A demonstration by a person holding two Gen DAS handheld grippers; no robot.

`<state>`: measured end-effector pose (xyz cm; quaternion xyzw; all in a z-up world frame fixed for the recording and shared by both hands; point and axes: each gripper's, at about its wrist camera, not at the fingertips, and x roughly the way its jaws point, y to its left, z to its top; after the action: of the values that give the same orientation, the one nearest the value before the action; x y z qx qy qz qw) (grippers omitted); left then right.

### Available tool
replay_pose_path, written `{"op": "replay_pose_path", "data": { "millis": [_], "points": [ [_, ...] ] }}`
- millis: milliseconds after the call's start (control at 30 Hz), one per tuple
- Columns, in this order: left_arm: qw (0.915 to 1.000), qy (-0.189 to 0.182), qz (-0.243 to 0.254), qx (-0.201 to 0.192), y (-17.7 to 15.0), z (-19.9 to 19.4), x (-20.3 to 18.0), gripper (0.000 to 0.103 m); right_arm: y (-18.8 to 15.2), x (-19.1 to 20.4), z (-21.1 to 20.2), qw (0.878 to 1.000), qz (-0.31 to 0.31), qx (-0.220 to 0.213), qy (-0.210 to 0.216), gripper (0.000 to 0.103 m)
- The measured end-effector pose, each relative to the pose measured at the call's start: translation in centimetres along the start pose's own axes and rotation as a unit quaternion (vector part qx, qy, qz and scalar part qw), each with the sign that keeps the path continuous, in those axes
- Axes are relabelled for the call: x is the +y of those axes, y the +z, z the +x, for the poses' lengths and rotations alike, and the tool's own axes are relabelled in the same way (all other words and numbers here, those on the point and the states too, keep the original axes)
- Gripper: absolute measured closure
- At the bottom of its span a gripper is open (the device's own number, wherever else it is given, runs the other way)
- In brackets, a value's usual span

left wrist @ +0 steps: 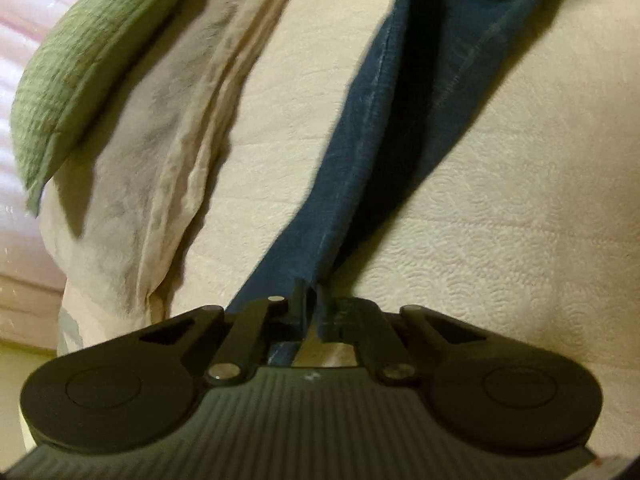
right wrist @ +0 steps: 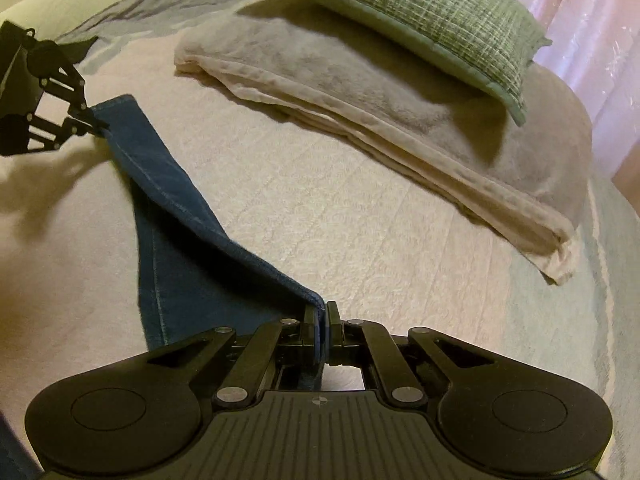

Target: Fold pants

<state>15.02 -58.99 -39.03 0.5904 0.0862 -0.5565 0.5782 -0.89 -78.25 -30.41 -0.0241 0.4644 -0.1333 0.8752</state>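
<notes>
Blue denim pants [right wrist: 176, 200] are stretched in the air above a cream bedspread [right wrist: 360, 208]. My right gripper [right wrist: 321, 309] is shut on one corner of the pants' edge, close to the camera. At the far left of the right wrist view, my left gripper [right wrist: 98, 126] is shut on the other corner. In the left wrist view the left gripper [left wrist: 310, 286] pinches the denim, and the pants [left wrist: 360, 128] run away up and to the right with a dark fold between two layers.
A folded beige blanket [right wrist: 360, 92] lies on the bed with a green checked cushion [right wrist: 420, 12] on top; both also show in the left wrist view, the blanket [left wrist: 160, 160] and cushion [left wrist: 88, 60]. A pink curtain [right wrist: 600, 40] hangs behind the bed.
</notes>
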Motion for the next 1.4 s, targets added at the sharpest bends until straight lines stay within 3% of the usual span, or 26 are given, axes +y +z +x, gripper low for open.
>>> {"op": "replay_pose_path", "data": {
  "millis": [200, 333, 400, 500, 533, 567, 600, 700, 767, 900, 967, 1067, 1200, 1267, 1300, 1333, 1367, 1400],
  "points": [
    [0.9980, -0.029, -0.055, 0.001, 0.3, -6.9, 3.2, 0.102, -0.6, 0.7, -5.3, 0.998, -0.010, -0.008, 0.056, 0.103],
    [0.9912, -0.083, -0.101, 0.022, 1.4, -13.5, 7.0, 0.102, -0.1, -0.5, -9.4, 0.993, -0.001, -0.012, 0.115, 0.103],
    [0.9853, -0.116, -0.119, 0.041, 2.5, -14.8, 9.4, 0.102, 1.1, -1.5, -9.4, 0.993, -0.013, -0.014, 0.115, 0.103],
    [0.9847, -0.101, -0.129, 0.058, 4.7, -13.1, 12.4, 0.099, 3.5, -4.0, -5.3, 0.995, 0.000, -0.001, 0.102, 0.103],
    [0.9847, -0.088, -0.133, 0.070, 5.1, -11.6, 13.0, 0.092, 3.9, -4.9, -3.2, 0.996, 0.009, 0.008, 0.087, 0.100],
    [0.9837, -0.071, -0.142, 0.084, 5.2, -9.4, 13.8, 0.074, 4.2, -5.5, -1.1, 0.998, 0.016, 0.013, 0.052, 0.080],
    [0.9812, -0.042, -0.162, 0.097, 5.1, -6.9, 14.5, 0.065, 4.3, -5.6, 0.3, 0.999, 0.019, 0.016, 0.022, 0.066],
    [0.9692, 0.005, -0.209, 0.130, 3.2, -2.0, 15.6, 0.072, 3.6, -4.4, 0.7, 0.999, 0.032, 0.004, 0.002, 0.064],
    [0.9697, 0.021, -0.217, 0.111, 1.8, -1.6, 14.7, 0.071, 2.1, -2.8, -0.7, 0.999, 0.035, -0.008, 0.012, 0.063],
    [0.9893, 0.020, -0.121, 0.078, -0.8, -2.6, 8.6, 0.066, -1.4, 2.2, -1.6, 1.000, 0.017, 0.008, 0.024, 0.063],
    [0.9969, 0.006, -0.035, 0.071, -1.8, -2.3, 4.6, 0.060, -2.3, 4.9, -1.1, 1.000, -0.012, 0.012, 0.024, 0.062],
    [0.9959, -0.005, 0.071, 0.056, -2.8, -0.4, 0.2, 0.055, -3.2, 9.1, 0.9, 0.996, -0.082, 0.020, 0.005, 0.061],
    [0.9892, 0.026, 0.135, 0.050, -3.3, 3.2, -1.9, 0.057, -4.1, 12.8, 4.2, 0.982, -0.183, 0.019, -0.043, 0.061],
    [0.9860, 0.042, 0.154, 0.049, -3.6, 4.5, -1.9, 0.069, -4.5, 13.7, 5.5, 0.975, -0.213, 0.014, -0.067, 0.061],
    [0.9854, 0.044, 0.157, 0.051, -3.7, 4.9, -1.8, 0.080, -4.5, 14.0, 6.1, 0.973, -0.218, 0.012, -0.078, 0.069],
    [0.9866, 0.040, 0.148, 0.056, -3.7, 5.0, -1.5, 0.101, -4.5, 14.2, 6.5, 0.972, -0.217, 0.016, -0.085, 0.089],
    [0.9882, 0.040, 0.136, 0.056, -3.8, 4.8, -1.2, 0.101, -4.4, 14.4, 6.8, 0.972, -0.215, 0.027, -0.092, 0.103],
    [0.9898, 0.046, 0.125, 0.051, -4.0, 4.0, -0.8, 0.102, -4.0, 14.8, 6.2, 0.973, -0.210, 0.028, -0.093, 0.103]
  ]
}}
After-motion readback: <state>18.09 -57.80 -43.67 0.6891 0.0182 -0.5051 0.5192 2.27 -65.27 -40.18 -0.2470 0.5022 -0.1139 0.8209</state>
